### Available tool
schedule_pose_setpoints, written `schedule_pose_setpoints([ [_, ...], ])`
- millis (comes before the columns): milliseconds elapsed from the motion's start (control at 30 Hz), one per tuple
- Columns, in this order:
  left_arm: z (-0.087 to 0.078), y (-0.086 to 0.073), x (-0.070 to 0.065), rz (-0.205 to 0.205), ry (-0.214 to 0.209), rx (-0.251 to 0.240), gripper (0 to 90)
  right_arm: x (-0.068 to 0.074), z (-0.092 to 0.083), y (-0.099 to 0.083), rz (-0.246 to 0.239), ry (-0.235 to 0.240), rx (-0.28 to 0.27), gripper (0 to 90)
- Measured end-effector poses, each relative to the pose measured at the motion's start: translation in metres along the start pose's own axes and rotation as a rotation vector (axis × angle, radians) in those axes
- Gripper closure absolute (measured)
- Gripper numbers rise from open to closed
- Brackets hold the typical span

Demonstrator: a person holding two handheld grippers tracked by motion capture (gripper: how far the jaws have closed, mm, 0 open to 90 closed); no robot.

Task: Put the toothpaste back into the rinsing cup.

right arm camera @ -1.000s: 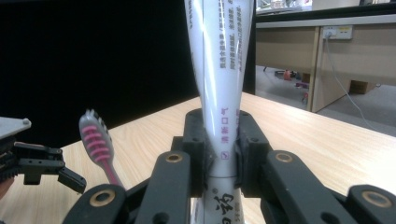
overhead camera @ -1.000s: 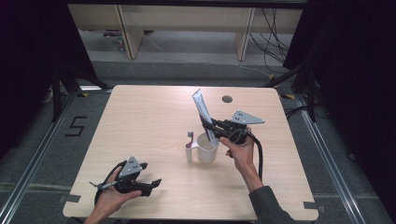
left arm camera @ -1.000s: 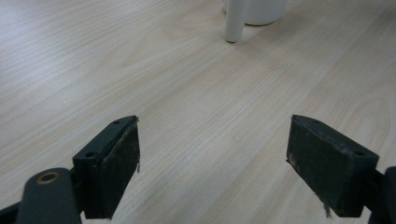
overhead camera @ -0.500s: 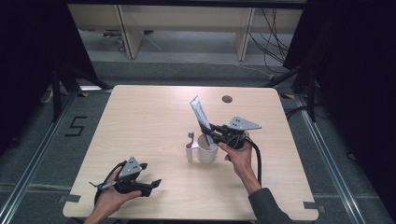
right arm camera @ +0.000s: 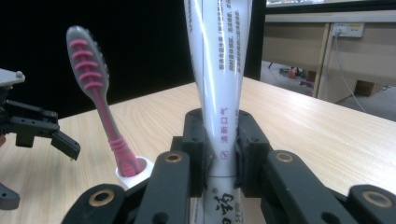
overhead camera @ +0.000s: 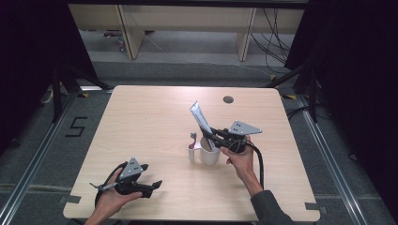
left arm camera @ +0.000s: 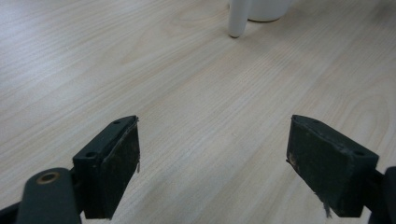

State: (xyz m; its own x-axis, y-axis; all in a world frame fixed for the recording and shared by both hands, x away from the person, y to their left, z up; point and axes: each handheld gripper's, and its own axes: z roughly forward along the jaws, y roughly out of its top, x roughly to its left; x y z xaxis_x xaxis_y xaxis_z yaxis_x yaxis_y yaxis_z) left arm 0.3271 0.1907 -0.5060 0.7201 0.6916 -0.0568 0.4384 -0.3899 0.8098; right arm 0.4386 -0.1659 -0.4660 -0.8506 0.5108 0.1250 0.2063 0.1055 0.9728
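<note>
A white toothpaste tube [overhead camera: 201, 119] stands tilted, its lower end at the mouth of a white cup [overhead camera: 210, 154]. My right gripper [overhead camera: 209, 134] is shut on the tube just above the cup. In the right gripper view both pads press the tube [right arm camera: 219, 84] at my right gripper [right arm camera: 223, 137]. A pink toothbrush [right arm camera: 98, 98] stands upright in a small white holder [right arm camera: 135, 169] beside the cup. My left gripper [overhead camera: 151, 176] rests near the front left edge, open. In its own view my left gripper [left arm camera: 212, 158] has nothing between its pads, and the cup's base [left arm camera: 264, 10] is far ahead.
The light wooden table [overhead camera: 141, 122] has a dark round hole [overhead camera: 228, 99] near its back edge. Shelving and cables stand beyond the table. In the right gripper view the left gripper [right arm camera: 42, 128] shows at the far left.
My right gripper and the tube have shifted slightly left and down toward the cup. The left gripper has stayed put.
</note>
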Motion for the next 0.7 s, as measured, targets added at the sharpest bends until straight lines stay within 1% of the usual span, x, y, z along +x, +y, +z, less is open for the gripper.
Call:
schedule_pose_setpoints([
  [33, 0.0000, 0.0000, 0.0000, 0.001, 0.000, -0.001, 17.0, -0.0013, 0.0005, -0.0009, -0.015, 0.007, -0.001, 77.4],
  [67, -0.0005, 0.0001, 0.0003, 0.006, -0.002, 0.004, 17.0, -0.0008, 0.0013, -0.0020, -0.012, -0.006, -0.007, 77.4],
  [100, -0.0006, 0.0001, 0.0004, 0.008, -0.005, 0.004, 17.0, -0.0021, 0.0014, -0.0025, -0.029, 0.003, -0.002, 77.4],
  [133, -0.0007, 0.0001, 0.0003, 0.007, -0.003, 0.004, 17.0, -0.0018, 0.0021, -0.0036, -0.019, 0.015, 0.000, 77.3],
  [167, -0.0001, -0.0001, 0.0000, 0.001, -0.007, -0.004, 17.0, -0.0009, 0.0013, -0.0040, -0.010, 0.012, 0.006, 77.4],
  [200, -0.0001, -0.0001, 0.0001, 0.001, -0.006, -0.003, 17.0, -0.0018, 0.0022, -0.0040, -0.026, 0.016, -0.006, 77.3],
  [233, -0.0001, -0.0001, 0.0000, 0.000, -0.006, -0.004, 17.0, -0.0021, 0.0023, -0.0038, -0.033, 0.024, 0.000, 77.3],
  [300, -0.0002, -0.0003, -0.0001, 0.002, -0.003, -0.004, 17.0, -0.0015, 0.0018, -0.0035, -0.018, 0.021, 0.013, 77.3],
  [333, 0.0001, -0.0004, 0.0000, 0.003, -0.006, -0.008, 17.0, -0.0021, 0.0009, -0.0029, -0.032, 0.012, 0.020, 77.2],
  [367, -0.0001, -0.0004, -0.0001, 0.003, -0.006, -0.008, 17.0, -0.0023, 0.0022, -0.0033, -0.021, 0.025, 0.017, 77.2],
  [400, -0.0001, -0.0004, -0.0001, 0.002, -0.006, -0.009, 17.0, -0.0006, 0.0013, -0.0029, -0.015, 0.022, 0.023, 77.2],
  [433, -0.0002, -0.0005, -0.0001, 0.002, -0.005, -0.010, 17.0, -0.0009, 0.0016, -0.0029, -0.017, 0.026, 0.022, 77.1],
  [467, -0.0002, -0.0006, -0.0001, 0.000, -0.006, -0.011, 17.0, -0.0033, 0.0015, -0.0020, -0.047, 0.036, 0.032, 77.1],
  [500, -0.0002, -0.0008, 0.0000, -0.001, -0.005, -0.011, 17.0, -0.0020, 0.0021, -0.0025, -0.040, 0.039, 0.029, 77.0],
  [533, -0.0002, -0.0009, -0.0001, -0.002, -0.004, -0.011, 17.0, -0.0019, 0.0016, -0.0024, -0.054, 0.027, 0.045, 77.0],
  [567, -0.0002, -0.0009, -0.0001, -0.002, -0.004, -0.011, 17.0, -0.0019, 0.0015, -0.0030, -0.045, 0.040, 0.066, 77.0],
  [600, -0.0003, -0.0008, -0.0002, -0.002, -0.004, -0.011, 17.0, -0.0022, 0.0012, -0.0038, -0.056, 0.024, 0.074, 77.1],
  [633, -0.0005, -0.0006, -0.0004, -0.002, -0.003, -0.008, 17.0, -0.0023, 0.0015, -0.0039, -0.050, 0.029, 0.070, 77.1],
  [667, -0.0004, -0.0007, -0.0004, -0.003, -0.004, -0.009, 17.0, -0.0039, 0.0020, -0.0033, -0.073, 0.029, 0.063, 77.1],
  [700, -0.0005, -0.0007, -0.0004, -0.004, -0.004, -0.008, 17.0, -0.0029, 0.0017, -0.0031, -0.058, 0.029, 0.072, 77.1],
])
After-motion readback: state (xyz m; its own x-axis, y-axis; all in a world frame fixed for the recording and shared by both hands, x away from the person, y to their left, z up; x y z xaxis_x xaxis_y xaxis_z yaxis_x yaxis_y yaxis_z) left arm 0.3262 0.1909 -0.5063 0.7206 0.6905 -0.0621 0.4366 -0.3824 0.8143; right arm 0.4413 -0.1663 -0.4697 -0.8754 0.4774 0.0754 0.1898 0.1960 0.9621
